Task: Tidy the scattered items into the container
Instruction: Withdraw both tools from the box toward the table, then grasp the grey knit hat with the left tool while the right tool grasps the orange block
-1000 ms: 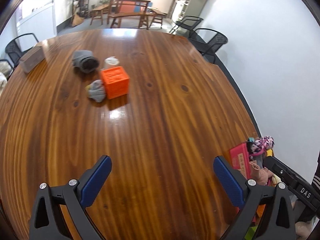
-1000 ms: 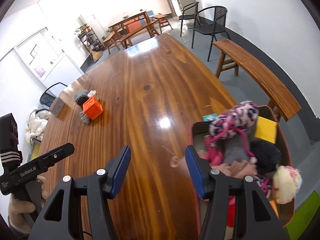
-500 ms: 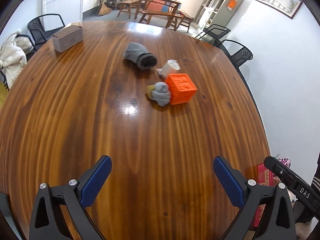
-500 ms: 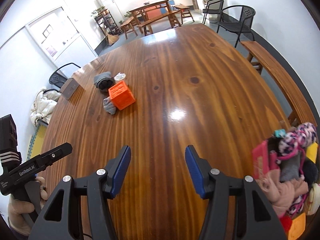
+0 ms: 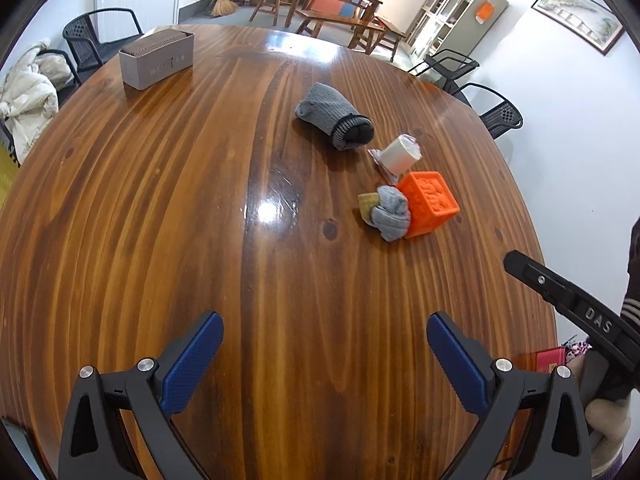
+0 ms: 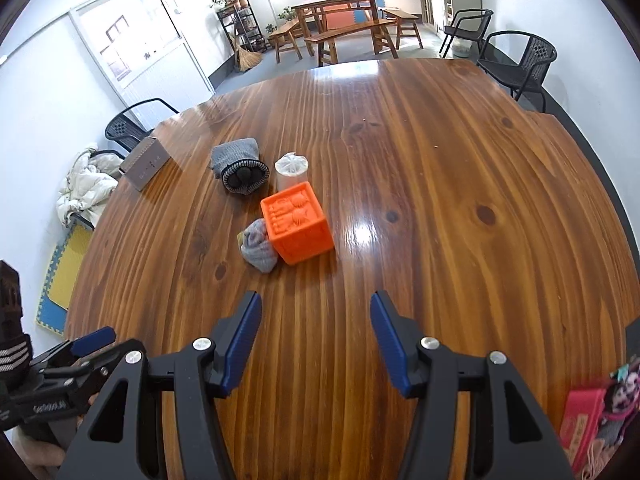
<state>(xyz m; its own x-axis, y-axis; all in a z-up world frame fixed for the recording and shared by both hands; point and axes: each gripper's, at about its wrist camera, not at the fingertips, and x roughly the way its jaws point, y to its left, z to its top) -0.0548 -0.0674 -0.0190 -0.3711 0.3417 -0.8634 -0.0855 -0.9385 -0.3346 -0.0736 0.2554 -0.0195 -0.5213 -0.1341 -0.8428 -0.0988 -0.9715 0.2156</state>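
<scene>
On the wooden table (image 5: 160,208) lie an orange cube (image 5: 430,204) (image 6: 298,224), a balled grey sock (image 5: 390,212) (image 6: 258,250) touching it, a white roll (image 5: 400,154) (image 6: 291,170) and a rolled dark grey sock (image 5: 334,116) (image 6: 240,164). My left gripper (image 5: 325,344) hangs open and empty over the near table, well short of the items. My right gripper (image 6: 316,328) is open too, empty, just in front of the cube. The red container (image 6: 580,424) full of soft things shows at the right edge; only a corner of the container (image 5: 550,360) appears in the left wrist view.
A grey box-shaped speaker (image 5: 158,58) (image 6: 146,162) stands at the table's far left. Black chairs (image 6: 516,64) ring the table, one holding a white coat (image 5: 24,100). The right gripper's body (image 5: 576,308) crosses the left wrist view at right.
Both grippers swung left away from the container toward the scattered items; the cube and socks now sit larger and nearer the centre. The container has slid to the right edge. Jaws unchanged.
</scene>
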